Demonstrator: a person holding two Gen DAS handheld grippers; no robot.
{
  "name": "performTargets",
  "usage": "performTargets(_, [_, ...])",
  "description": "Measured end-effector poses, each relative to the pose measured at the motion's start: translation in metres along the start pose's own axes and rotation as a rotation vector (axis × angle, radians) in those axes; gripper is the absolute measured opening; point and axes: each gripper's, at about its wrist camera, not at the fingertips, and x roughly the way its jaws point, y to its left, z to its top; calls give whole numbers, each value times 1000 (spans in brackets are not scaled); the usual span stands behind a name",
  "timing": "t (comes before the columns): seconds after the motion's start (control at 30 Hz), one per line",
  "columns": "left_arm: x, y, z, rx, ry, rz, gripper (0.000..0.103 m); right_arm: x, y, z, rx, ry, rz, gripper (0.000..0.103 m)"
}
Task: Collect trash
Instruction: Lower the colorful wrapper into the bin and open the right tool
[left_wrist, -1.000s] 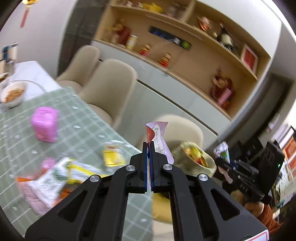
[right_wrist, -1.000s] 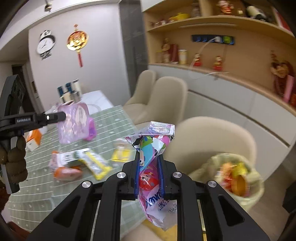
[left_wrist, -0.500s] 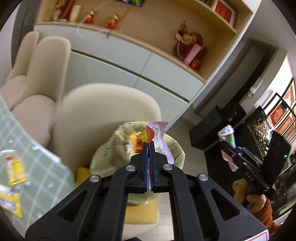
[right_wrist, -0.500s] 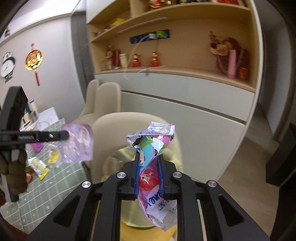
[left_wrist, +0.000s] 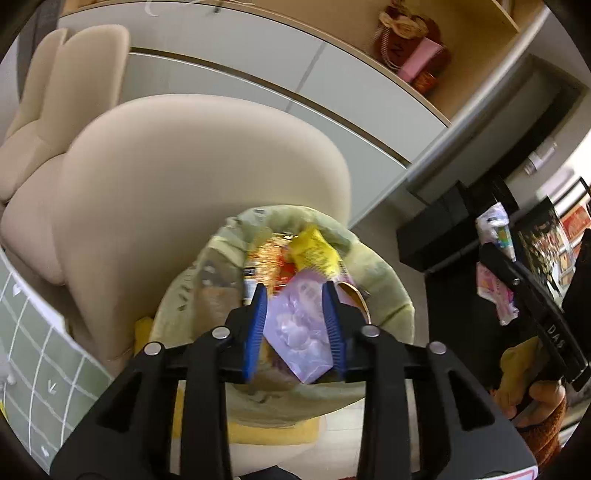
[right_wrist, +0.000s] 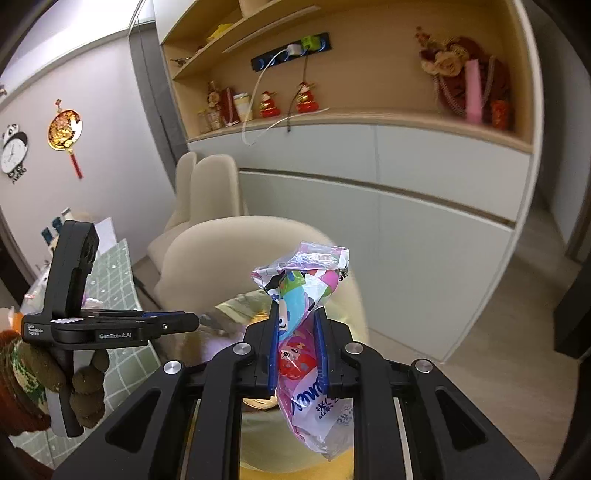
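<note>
My left gripper (left_wrist: 295, 295) is open above a trash bin lined with a pale green bag (left_wrist: 384, 280). A lilac wrapper (left_wrist: 299, 321) is loose between its blue pads, over the bin's mouth, where yellow and orange wrappers (left_wrist: 314, 251) lie. My right gripper (right_wrist: 297, 314) is shut on a crumpled colourful snack wrapper (right_wrist: 295, 295), held above the same bin (right_wrist: 236, 306). The right gripper also shows in the left wrist view (left_wrist: 517, 280), off to the right. The left gripper shows in the right wrist view (right_wrist: 177, 321), at left.
A beige chair (left_wrist: 184, 177) stands right behind the bin. The table with a green checked cloth (left_wrist: 33, 354) is at the left edge. A white cabinet and wooden shelves (right_wrist: 369, 166) run along the wall. A black cabinet (left_wrist: 443, 236) stands to the right.
My left gripper has moved down over the bin and opened, letting go of the lilac wrapper. My right gripper has come closer to the bin, still holding its wrapper.
</note>
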Motion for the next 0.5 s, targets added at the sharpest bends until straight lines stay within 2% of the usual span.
performTargets(0.13, [-33,11,-14,-8,-68,68,36,27,17,3,-12,35,66,17])
performTargets(0.33, [-72,25,-42,-3,-115,148,41,65,54,5,-12,92,189,17])
performTargets(0.43, [-84,30,-55,-18,-122,170,41,91,69,-1,-21,158,231,17])
performTargets(0.5, [-91,34,-65,-30,-128,180,42,110,73,-8,-25,219,224,17])
